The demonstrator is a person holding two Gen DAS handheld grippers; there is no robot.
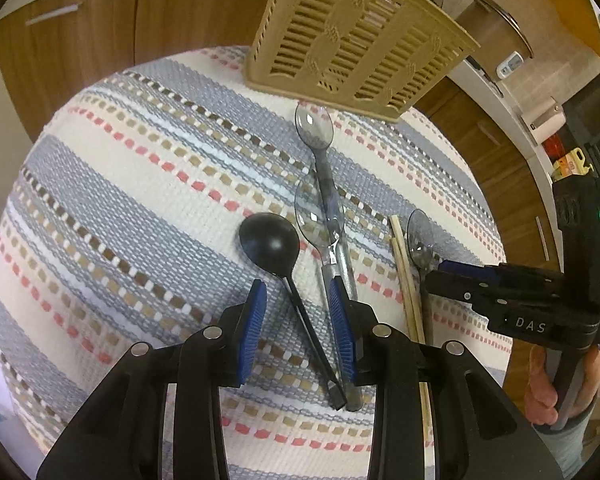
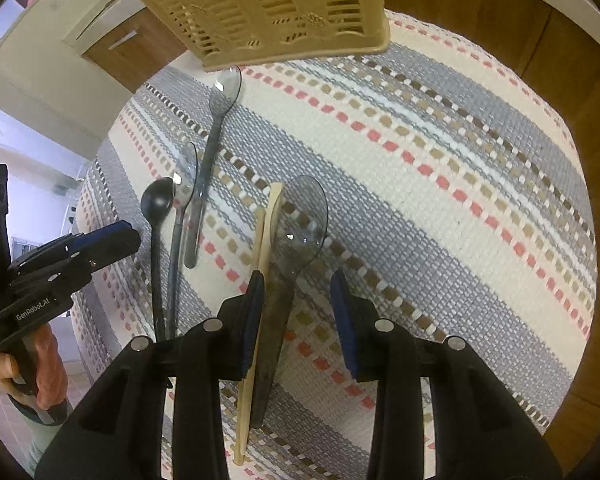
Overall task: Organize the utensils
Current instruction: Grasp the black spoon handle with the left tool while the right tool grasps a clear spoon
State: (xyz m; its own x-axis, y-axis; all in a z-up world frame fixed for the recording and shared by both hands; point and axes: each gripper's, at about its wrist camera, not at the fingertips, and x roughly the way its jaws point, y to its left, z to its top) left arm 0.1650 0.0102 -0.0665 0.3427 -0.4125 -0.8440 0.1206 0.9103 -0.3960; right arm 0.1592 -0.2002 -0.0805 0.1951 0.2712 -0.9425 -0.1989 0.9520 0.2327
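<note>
Several utensils lie on a striped woven mat (image 1: 140, 184). In the left wrist view my left gripper (image 1: 298, 300) is open, its jaws either side of the handle of a black spoon (image 1: 270, 242). Clear grey spoons (image 1: 314, 126) (image 1: 314, 216) lie just right of it. Wooden chopsticks (image 1: 404, 272) and another grey spoon (image 1: 420, 236) lie further right. In the right wrist view my right gripper (image 2: 298, 294) is open over that grey spoon (image 2: 300, 216), with the chopsticks (image 2: 266, 232) by its left finger. A tan slotted utensil basket (image 1: 356, 36) stands at the mat's far edge.
Wooden cabinet doors (image 1: 80, 40) surround the mat. A counter with a pot (image 1: 496, 28) and small items runs along the right in the left wrist view. The basket also shows in the right wrist view (image 2: 260, 8). The mat's right half (image 2: 460, 184) bears nothing.
</note>
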